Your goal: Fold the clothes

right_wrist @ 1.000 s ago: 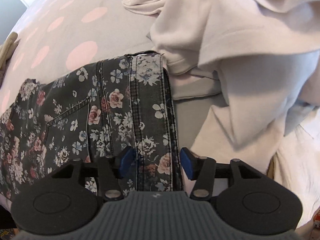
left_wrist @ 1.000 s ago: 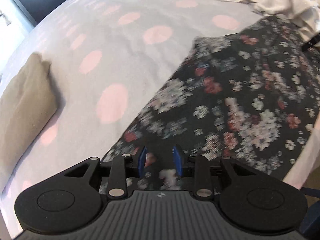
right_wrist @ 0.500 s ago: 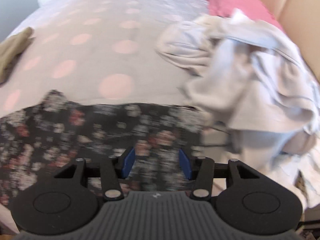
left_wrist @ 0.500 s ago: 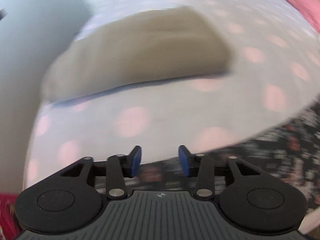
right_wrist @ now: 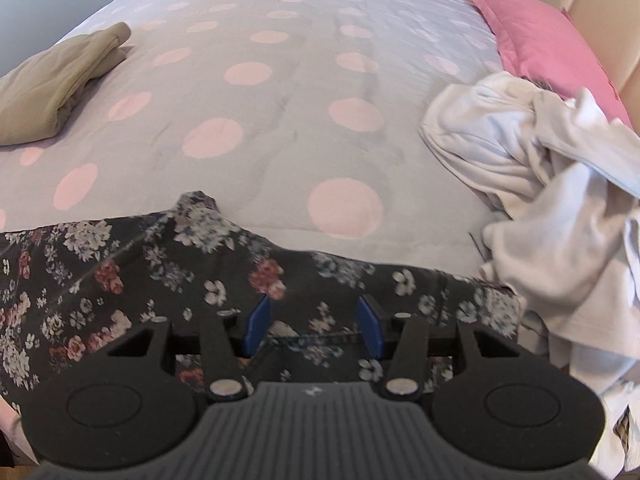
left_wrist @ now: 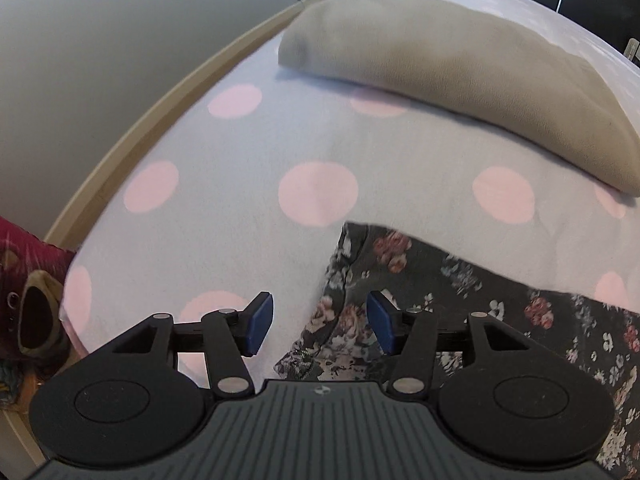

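- The dark grey floral-print jeans (right_wrist: 132, 276) lie flat along the near edge of the lilac bedspread with pink dots (right_wrist: 280, 92); both views cut the garment off at the frame edge, so its full length is not visible.
- The left gripper (left_wrist: 320, 324) hangs over one end of the jeans (left_wrist: 460, 292); its jaws are opening, fabric shows below the gap, and the blue pads (left_wrist: 260, 322) do not press on it.
- The right gripper (right_wrist: 314, 328) stands partly wide above the other end of the jeans, nothing pinched between its pads (right_wrist: 370, 330).
- A folded beige garment (left_wrist: 460, 64) rests further up the bed, apart from the jeans.
- A crumpled pile of white clothes (right_wrist: 552, 184) touches the jeans' right end and hides part of the pink pillow (right_wrist: 548, 44).
- At the left view's edge a dark red plush toy (left_wrist: 28, 304) is cut off.
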{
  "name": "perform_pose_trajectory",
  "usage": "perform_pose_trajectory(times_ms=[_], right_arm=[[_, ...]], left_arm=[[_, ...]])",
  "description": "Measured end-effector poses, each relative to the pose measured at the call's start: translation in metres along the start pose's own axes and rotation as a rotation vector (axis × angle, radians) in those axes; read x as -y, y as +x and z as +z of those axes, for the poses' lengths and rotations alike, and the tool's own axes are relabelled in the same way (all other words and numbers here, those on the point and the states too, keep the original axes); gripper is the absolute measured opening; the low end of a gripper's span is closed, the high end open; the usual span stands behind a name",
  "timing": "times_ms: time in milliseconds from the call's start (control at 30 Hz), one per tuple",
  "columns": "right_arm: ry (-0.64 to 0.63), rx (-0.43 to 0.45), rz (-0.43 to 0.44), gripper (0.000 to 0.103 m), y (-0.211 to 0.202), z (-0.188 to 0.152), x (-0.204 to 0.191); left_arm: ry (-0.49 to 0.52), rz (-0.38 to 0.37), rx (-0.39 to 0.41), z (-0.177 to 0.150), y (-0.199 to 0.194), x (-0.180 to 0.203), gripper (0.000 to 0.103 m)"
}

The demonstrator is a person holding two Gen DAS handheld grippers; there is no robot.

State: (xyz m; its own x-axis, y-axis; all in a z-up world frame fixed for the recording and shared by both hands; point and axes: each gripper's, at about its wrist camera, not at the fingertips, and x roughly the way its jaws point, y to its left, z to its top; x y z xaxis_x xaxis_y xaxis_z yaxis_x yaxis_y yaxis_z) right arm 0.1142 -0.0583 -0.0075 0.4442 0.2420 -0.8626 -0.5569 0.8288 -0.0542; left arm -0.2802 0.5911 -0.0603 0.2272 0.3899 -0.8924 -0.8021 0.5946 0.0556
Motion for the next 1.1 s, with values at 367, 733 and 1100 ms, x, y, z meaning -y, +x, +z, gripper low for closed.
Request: perform_pose_trajectory(times_ms=[367,733,1100], right_arm=[[-0.046,-0.026,-0.019,0.052,0.017,0.016,-0.027],[-0.083,0.025,-0.006,0.052,-0.002,0.012,-0.034],[-0.012,0.045,0.050,0.052,-0.024,0.007,-0.022]], left_arm=[[0.080,0.021,-0.083,-0.008,0.041,0.012,0.037],[0.172,0.008,-0.025,-0.007,0.002,0.034,0.012],[0.227,-0.272,0.099,0.004,-0.134,0.121,0.011]])
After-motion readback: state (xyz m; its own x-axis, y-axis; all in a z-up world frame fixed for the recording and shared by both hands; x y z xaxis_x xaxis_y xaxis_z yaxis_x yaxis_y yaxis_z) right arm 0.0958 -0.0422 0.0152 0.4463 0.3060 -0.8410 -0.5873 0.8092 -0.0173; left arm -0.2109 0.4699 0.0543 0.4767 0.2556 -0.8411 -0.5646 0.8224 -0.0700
